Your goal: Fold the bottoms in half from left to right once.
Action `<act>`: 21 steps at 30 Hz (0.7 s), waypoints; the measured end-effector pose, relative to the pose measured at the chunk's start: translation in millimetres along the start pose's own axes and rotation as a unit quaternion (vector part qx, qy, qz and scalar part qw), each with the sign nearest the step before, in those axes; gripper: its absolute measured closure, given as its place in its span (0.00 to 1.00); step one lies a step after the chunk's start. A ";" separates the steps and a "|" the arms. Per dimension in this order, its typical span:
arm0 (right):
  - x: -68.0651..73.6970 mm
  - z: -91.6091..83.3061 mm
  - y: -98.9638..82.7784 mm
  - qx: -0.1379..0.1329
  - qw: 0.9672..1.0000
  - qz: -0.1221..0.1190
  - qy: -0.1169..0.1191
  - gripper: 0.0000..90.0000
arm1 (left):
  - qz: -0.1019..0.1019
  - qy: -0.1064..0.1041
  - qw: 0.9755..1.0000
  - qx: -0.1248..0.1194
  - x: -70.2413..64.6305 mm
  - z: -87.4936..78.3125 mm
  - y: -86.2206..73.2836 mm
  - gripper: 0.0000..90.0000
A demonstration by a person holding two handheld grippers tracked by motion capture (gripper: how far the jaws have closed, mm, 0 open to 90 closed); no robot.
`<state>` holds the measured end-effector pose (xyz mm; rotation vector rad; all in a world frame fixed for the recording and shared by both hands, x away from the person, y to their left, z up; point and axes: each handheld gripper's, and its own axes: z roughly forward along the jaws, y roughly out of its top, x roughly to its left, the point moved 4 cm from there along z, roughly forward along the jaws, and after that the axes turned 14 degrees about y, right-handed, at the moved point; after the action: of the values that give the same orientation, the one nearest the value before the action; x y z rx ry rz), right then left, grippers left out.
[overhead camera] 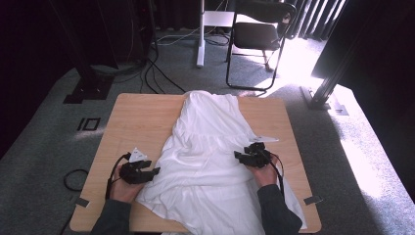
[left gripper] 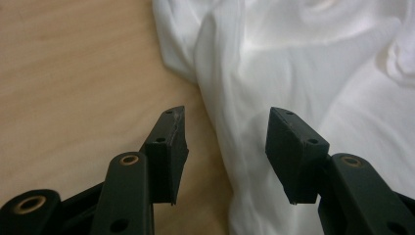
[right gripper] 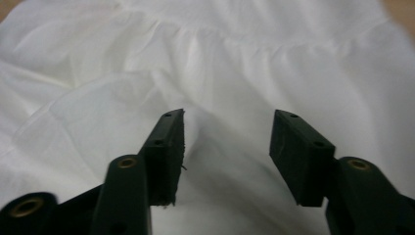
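A white garment [overhead camera: 208,152] lies spread lengthwise over the middle of the wooden table [overhead camera: 142,117], its near hem hanging past the front edge. My left gripper [overhead camera: 155,171] sits at the garment's left edge, jaws apart; in the left gripper view that edge [left gripper: 230,122] runs between the open jaws [left gripper: 226,147] without being pinched. My right gripper [overhead camera: 238,155] rests over the cloth on the right side. Its jaws [right gripper: 227,147] stand open above wrinkled white fabric [right gripper: 210,73], with nothing gripped.
Bare wood [left gripper: 73,73] lies left of the garment. A folding chair [overhead camera: 257,36] and a white pole [overhead camera: 200,34] stand on the grey carpet beyond the table. Cables [overhead camera: 151,73] trail on the floor at the back left.
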<state>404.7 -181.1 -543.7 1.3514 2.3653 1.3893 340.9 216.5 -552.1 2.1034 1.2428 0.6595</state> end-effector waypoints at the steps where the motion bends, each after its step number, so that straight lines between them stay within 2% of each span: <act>1: 0.0 0.0 0.0 0.000 1.000 0.000 0.000 0.54 | 0.000 0.000 1.000 0.000 0.0 0.0 0.0 0.56; 2: 1.2 2.3 -3.0 0.011 1.000 0.002 0.010 0.66 | -0.001 -0.011 1.000 0.000 -2.2 -6.9 -9.3 0.56; 3: 5.3 1.3 -8.2 0.027 0.999 -0.017 0.020 0.87 | -0.004 -0.014 1.000 -0.001 -3.5 -10.1 -13.7 0.55; 4: 9.2 -6.7 -13.3 0.031 0.999 -0.036 0.009 0.98 | -0.005 -0.021 1.000 0.004 -5.5 -15.4 -22.5 0.55; 5: 9.2 -6.7 -13.3 0.031 0.999 -0.036 0.009 0.98 | -0.005 -0.021 1.000 0.004 -5.5 -15.4 -22.5 0.55; 6: 12.8 -20.4 -18.8 0.022 0.999 -0.040 0.009 0.98 | -0.013 -0.024 1.000 0.008 -7.2 -19.8 -30.6 0.55; 7: 12.8 -20.4 -18.8 0.022 0.999 -0.040 0.009 0.98 | -0.013 -0.024 1.000 0.008 -7.2 -19.8 -30.6 0.55; 8: 15.5 -37.5 -25.2 0.006 0.999 -0.042 0.011 0.98 | -0.018 -0.030 0.999 0.010 -8.6 -20.8 -34.3 0.55; 10: 16.8 -56.4 -33.1 -0.008 0.999 -0.045 0.008 0.98 | -0.003 -0.030 0.999 0.024 -16.1 -22.4 -45.5 0.60; 11: 16.8 -56.4 -33.1 -0.008 0.999 -0.045 0.008 0.98 | -0.003 -0.030 0.999 0.024 -16.1 -22.4 -45.5 0.65; 12: 16.9 -66.3 -37.4 -0.016 0.999 -0.042 0.007 0.98 | 0.002 -0.027 0.999 0.029 -18.3 -23.0 -48.6 0.65; 13: 16.6 -76.4 -42.0 -0.026 0.999 -0.037 0.010 0.98 | 0.005 -0.029 0.999 0.027 -19.9 -23.6 -50.4 0.74; 14: 15.9 -96.6 -51.3 -0.047 0.998 -0.029 0.012 0.98 | 0.003 -0.038 0.999 0.026 -21.1 -26.4 -50.7 0.89; 15: 15.9 -96.6 -51.3 -0.047 0.998 -0.029 0.012 0.98 | 0.003 -0.038 0.999 0.026 -21.1 -26.4 -50.7 0.94; 16: 16.1 -115.8 -61.7 -0.062 0.998 -0.029 0.007 0.98 | 0.005 -0.048 0.999 0.016 -22.3 -31.3 -48.5 0.98; 17: 16.1 -115.8 -61.7 -0.062 0.998 -0.029 0.007 0.98 | 0.005 -0.048 0.999 0.016 -22.3 -31.3 -48.5 0.99; 18: 17.1 -132.4 -72.7 -0.075 0.997 -0.031 0.006 0.97 | 0.008 -0.051 0.999 0.014 -23.4 -33.9 -47.3 0.99; 19: 17.1 -132.4 -72.7 -0.075 0.997 -0.031 0.006 0.97 | 0.009 -0.053 0.999 0.007 -24.7 -36.7 -45.8 0.99; 20: 18.5 -146.8 -84.0 -0.082 0.996 -0.035 -0.003 0.97 | 0.009 -0.059 0.998 0.000 -27.3 -41.9 -43.6 0.99; 21: 19.0 -153.7 -89.9 -0.086 0.996 -0.032 -0.007 0.97 | 0.009 -0.059 0.998 0.000 -27.3 -41.9 -43.6 0.99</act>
<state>263.7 -287.4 -513.8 1.2263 2.2007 1.5201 274.9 219.0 -557.0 2.1224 1.1602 0.5341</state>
